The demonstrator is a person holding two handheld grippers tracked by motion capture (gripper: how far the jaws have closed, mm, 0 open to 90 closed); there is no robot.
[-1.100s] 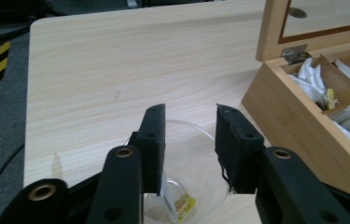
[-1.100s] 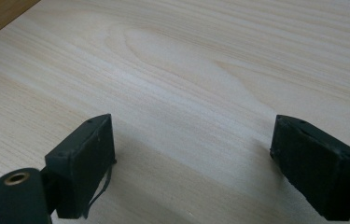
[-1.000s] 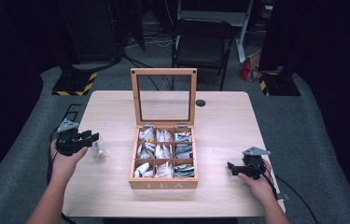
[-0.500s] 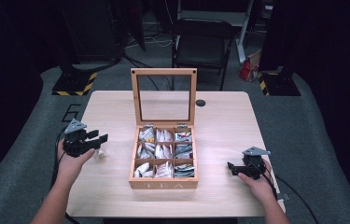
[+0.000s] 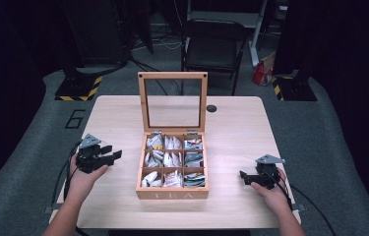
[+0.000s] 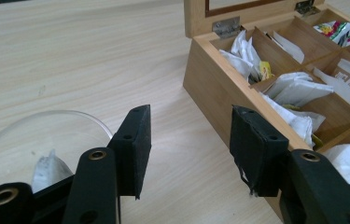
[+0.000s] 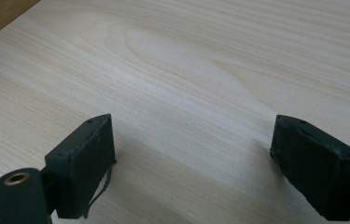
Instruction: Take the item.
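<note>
An open wooden tea box [image 5: 172, 194] stands mid-table, its glass-paned lid [image 5: 172, 76] upright at the back. Its compartments hold several white and coloured tea bags [image 5: 172, 157]. My left gripper [image 5: 112, 153] hovers just left of the box, pointing toward it. In the left gripper view, this gripper [image 6: 190, 116] faces the box's side wall [image 6: 210, 93]. Its jaws have just been opening and hold nothing. My right gripper [image 5: 243, 177] rests low at the box's right, open. In the right gripper view, bare wood lies between the jaws of the right gripper [image 7: 192, 126].
The light wooden table [image 5: 231, 128] has a small black round hole [image 5: 211, 108] behind the box. A black chair [image 5: 211, 44] stands beyond the far edge. A clear curved rim [image 6: 37, 121] shows by my left jaw; I cannot tell what it is.
My left hand has moved right toward the box and slightly lower, and its jaws stand wider apart. The right hand and the box have not moved.
</note>
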